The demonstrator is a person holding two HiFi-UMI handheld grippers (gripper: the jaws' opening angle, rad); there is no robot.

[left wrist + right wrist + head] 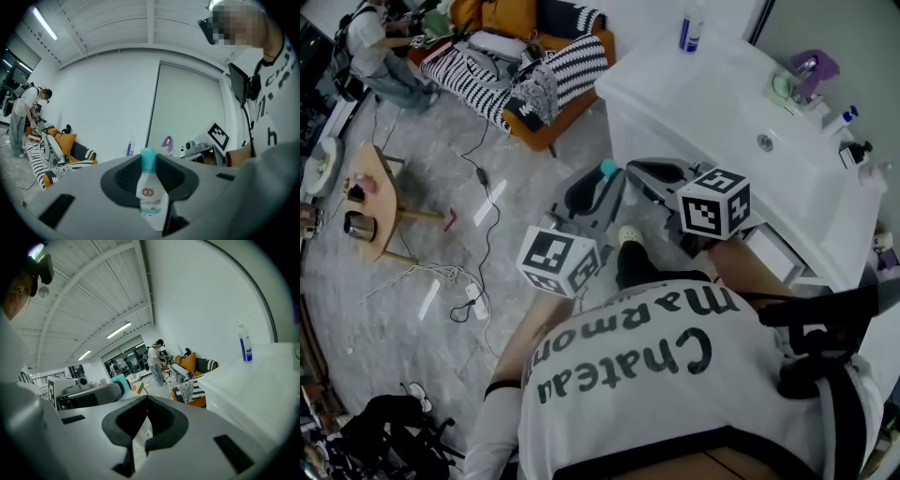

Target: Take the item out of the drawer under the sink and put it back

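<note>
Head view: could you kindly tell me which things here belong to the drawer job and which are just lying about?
Job in hand:
- bottle with teal cap, clamped in the left gripper
- right gripper, jaws together
- sink cabinet

Lying about:
- blue-and-white bottle on the counter
- sofa
- wooden table
- floor cables
</note>
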